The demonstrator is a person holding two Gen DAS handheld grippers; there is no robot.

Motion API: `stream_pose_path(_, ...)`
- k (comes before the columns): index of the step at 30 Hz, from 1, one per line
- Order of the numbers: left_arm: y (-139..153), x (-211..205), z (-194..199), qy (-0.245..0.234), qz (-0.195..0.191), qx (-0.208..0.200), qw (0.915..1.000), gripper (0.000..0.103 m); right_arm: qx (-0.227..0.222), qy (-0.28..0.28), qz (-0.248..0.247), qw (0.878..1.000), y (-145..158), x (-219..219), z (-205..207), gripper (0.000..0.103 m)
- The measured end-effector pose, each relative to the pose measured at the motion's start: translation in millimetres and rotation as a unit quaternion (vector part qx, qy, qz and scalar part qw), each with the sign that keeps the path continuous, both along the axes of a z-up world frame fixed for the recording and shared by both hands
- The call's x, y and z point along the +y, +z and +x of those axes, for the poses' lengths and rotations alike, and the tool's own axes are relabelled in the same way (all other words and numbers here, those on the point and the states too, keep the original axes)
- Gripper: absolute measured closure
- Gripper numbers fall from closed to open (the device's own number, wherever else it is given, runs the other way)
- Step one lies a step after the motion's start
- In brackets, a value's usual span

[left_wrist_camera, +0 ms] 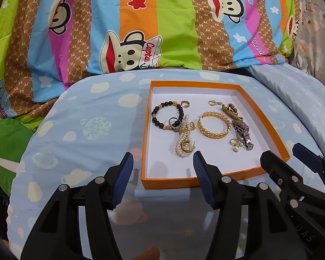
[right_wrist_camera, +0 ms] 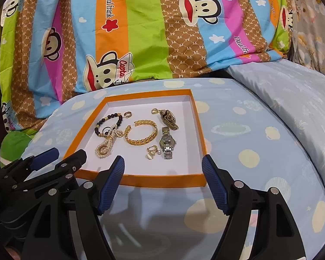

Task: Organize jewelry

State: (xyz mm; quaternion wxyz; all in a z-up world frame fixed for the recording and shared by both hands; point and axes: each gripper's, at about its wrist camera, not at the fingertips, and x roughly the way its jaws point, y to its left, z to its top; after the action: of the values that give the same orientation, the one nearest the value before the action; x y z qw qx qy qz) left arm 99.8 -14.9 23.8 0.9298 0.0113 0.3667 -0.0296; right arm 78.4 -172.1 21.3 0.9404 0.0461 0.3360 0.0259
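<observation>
- Setup: orange-rimmed tray (left_wrist_camera: 214,84) with a white floor sits on a pale blue spotted cloth (left_wrist_camera: 80,117); a striped cartoon-print quilt (left_wrist_camera: 140,21) is heaped behind it.
- Contents, all loose on the tray floor: dark bead bracelet (left_wrist_camera: 161,117), pearl strand (left_wrist_camera: 183,143) overlapping it with a small ring (left_wrist_camera: 174,122) between the two, gold cuff bangle (left_wrist_camera: 214,124), steel watch (right_wrist_camera: 167,144), an ornate dark-and-gold piece (right_wrist_camera: 170,119), and small earrings (left_wrist_camera: 235,144) near the watch.
- Left gripper (left_wrist_camera: 162,169): jaws apart, nothing between the pads; hovers at the tray's near-left corner.
- Right gripper (right_wrist_camera: 163,173): jaws spread wide, empty; hovers over the tray's near rim.
- Progress, judged: jewelry is collected in one tray but not sorted. The bracelet, pearls and ring lie tangled; no dividers or separate groups are visible.
- Left to do, judged: separate the tangled cluster, then group pieces by kind.
- Neither gripper touches any piece.
</observation>
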Motion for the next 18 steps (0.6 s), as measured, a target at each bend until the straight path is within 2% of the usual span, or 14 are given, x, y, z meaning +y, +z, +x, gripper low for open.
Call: stream_pose_path(18, -0.9, -1.1, -0.9, 0.012, 0.025, -0.008, 0.9996, 0.048, 0.003, 0.001, -0.004, 1.0, -3.0, 2.6, 2.2, 0.03)
